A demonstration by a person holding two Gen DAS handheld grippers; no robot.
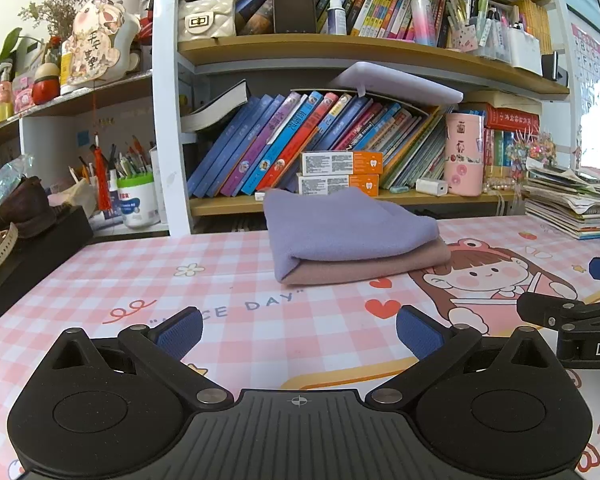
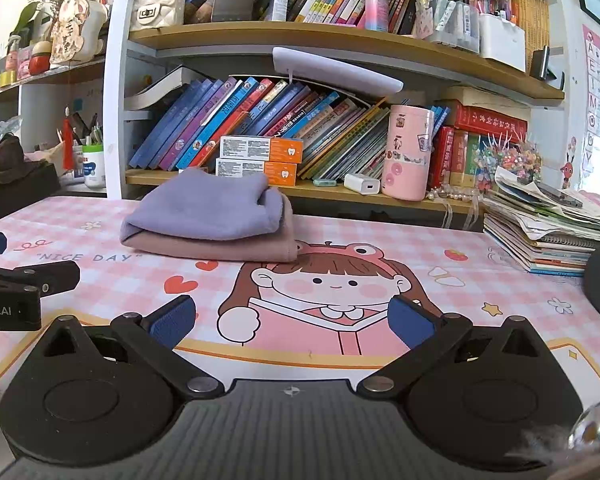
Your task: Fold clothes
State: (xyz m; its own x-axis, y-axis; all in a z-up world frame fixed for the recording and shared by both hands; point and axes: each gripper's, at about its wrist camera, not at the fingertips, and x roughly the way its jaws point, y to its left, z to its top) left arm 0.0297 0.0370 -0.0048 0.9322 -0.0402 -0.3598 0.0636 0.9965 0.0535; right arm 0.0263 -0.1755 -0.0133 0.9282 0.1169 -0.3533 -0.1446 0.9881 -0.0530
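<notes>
Two folded cloths are stacked at the far side of the pink checked desk mat (image 1: 100, 280) (image 2: 500, 280): a lavender cloth (image 1: 340, 224) (image 2: 204, 208) lies on top of a dusty pink cloth (image 1: 372, 268) (image 2: 228, 246). My left gripper (image 1: 299, 334) hovers low over the mat, well short of the stack, open with nothing between its blue pads. My right gripper (image 2: 292, 320) is also open and empty, over the cartoon girl print, with the stack ahead to its left. Each gripper shows at the edge of the other's view.
A crowded bookshelf (image 1: 340, 48) (image 2: 340, 36) rises right behind the stack, with orange boxes (image 1: 340, 172) and a pink cup (image 1: 464, 152) (image 2: 406, 152) on its lowest board. A pile of booklets (image 2: 548, 236) sits at the right edge; a black box (image 1: 28, 256) stands left.
</notes>
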